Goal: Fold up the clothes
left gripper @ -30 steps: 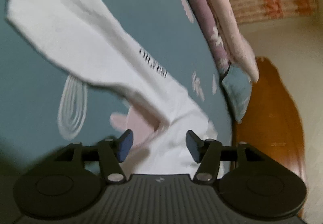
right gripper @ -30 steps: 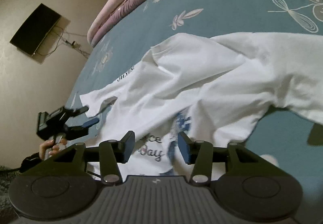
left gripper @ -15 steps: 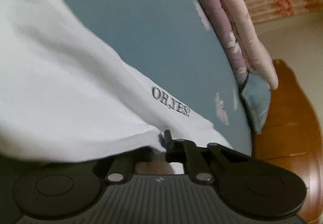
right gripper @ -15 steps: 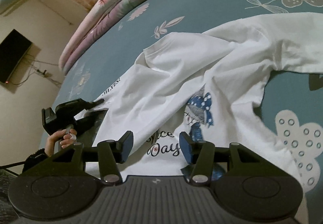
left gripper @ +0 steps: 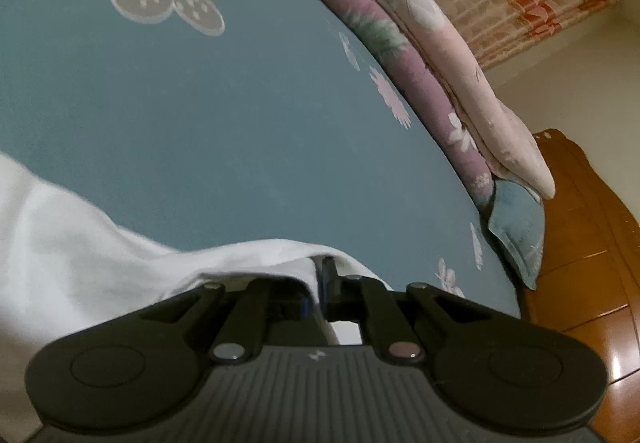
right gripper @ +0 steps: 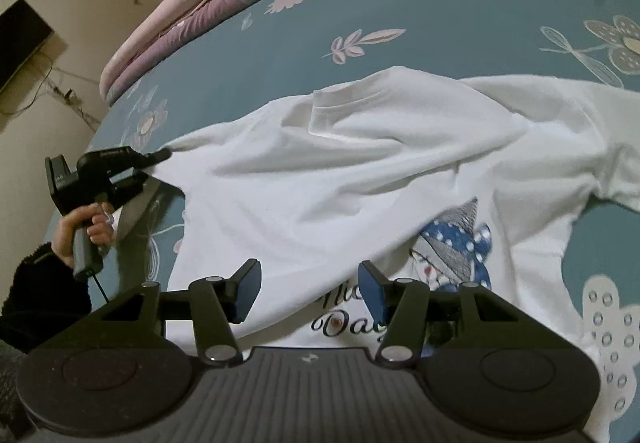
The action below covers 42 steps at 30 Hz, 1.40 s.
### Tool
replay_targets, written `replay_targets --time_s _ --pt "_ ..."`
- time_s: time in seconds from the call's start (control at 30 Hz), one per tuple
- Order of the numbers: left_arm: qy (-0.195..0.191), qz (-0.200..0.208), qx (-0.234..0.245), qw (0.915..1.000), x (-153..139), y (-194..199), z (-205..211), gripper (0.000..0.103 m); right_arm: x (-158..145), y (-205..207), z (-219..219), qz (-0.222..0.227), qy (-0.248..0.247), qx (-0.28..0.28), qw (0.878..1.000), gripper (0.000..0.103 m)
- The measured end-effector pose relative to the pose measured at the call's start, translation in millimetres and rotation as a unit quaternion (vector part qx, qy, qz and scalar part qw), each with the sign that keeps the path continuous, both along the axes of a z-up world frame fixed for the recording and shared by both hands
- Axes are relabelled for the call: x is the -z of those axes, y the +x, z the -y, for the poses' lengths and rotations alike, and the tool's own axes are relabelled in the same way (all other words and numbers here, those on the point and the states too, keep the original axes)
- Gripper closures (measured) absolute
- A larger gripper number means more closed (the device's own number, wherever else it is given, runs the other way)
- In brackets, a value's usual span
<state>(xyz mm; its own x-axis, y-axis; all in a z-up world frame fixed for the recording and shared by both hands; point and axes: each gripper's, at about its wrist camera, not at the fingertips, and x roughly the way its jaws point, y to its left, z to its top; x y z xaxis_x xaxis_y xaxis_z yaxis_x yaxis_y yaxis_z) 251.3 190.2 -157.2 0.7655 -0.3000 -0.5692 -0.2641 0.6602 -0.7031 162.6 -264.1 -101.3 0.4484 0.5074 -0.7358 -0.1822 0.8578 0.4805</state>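
Observation:
A white T-shirt with a blue cartoon print and script lettering lies rumpled on the teal flowered bedsheet. In the left wrist view my left gripper is shut on a fold of the T-shirt, which drapes over its left finger. The right wrist view shows that left gripper, held by a hand, pinching the shirt's left edge and pulling it taut. My right gripper hovers open just above the shirt's lower part, nothing between its blue pads.
A rolled pink and purple floral quilt runs along the far edge of the bed. A wooden bed frame stands at the right of the left wrist view. A dark screen hangs on the wall at the left.
My left gripper went from open to shut on the shirt's edge and has drawn it out sideways. The right gripper stayed open and came lower, closer to the shirt.

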Motion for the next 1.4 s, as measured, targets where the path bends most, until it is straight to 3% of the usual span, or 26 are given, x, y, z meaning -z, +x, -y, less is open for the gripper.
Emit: replay_targets --time_s 0.17,0.4,0.53,0.67,0.87,0.97,1.07,1.27,1.3,1.4 --pt "0.024 0.014 -0.030 0.9992 -10.5 -15.8 -15.6 0.099 -0.4 7.6 1.4 0.005 -0.010 -0.017 1.000 0.043" --pt "0.048 -0.017 -0.069 0.9963 -8.1 -49.8 -27.4 0.099 8.1 11.2 21.3 0.000 -0.002 -0.021 1.000 0.043" --pt "0.021 -0.036 -0.030 0.9987 -12.1 -57.2 -23.3 0.095 10.7 14.8 32.6 0.002 0.004 -0.026 1.000 0.043" --pt "0.064 -0.063 0.012 0.9959 -26.6 -65.9 -4.0 0.089 10.3 18.3 45.0 0.010 0.010 -0.027 1.000 0.043" --pt "0.092 -0.057 0.089 0.9900 -52.4 -68.4 37.2 0.077 6.4 22.6 59.7 0.033 -0.009 -0.029 0.999 0.043" --pt "0.123 -0.035 0.145 0.9811 -66.6 -51.0 66.5 0.068 -1.4 31.1 64.1 0.053 -0.041 -0.041 0.997 0.043" --pt "0.169 -0.021 0.197 0.9655 -70.3 -24.1 99.0 0.061 -12.9 43.9 67.9 0.076 -0.077 -0.054 0.993 0.043" --pt "0.257 0.006 0.296 0.9197 -77.5 29.7 163.8 0.055 -22.5 71.6 69.3 0.102 -0.119 -0.058 0.986 0.043" --pt "0.265 0.006 0.309 0.9137 -74.8 38.1 171.1 0.055 -21.7 75.8 67.3 0.103 -0.121 -0.058 0.986 0.044" --pt "0.259 0.013 0.334 0.9064 -66.3 53.6 192.8 0.055 -18.2 89.7 57.6 0.106 -0.120 -0.063 0.985 0.044"
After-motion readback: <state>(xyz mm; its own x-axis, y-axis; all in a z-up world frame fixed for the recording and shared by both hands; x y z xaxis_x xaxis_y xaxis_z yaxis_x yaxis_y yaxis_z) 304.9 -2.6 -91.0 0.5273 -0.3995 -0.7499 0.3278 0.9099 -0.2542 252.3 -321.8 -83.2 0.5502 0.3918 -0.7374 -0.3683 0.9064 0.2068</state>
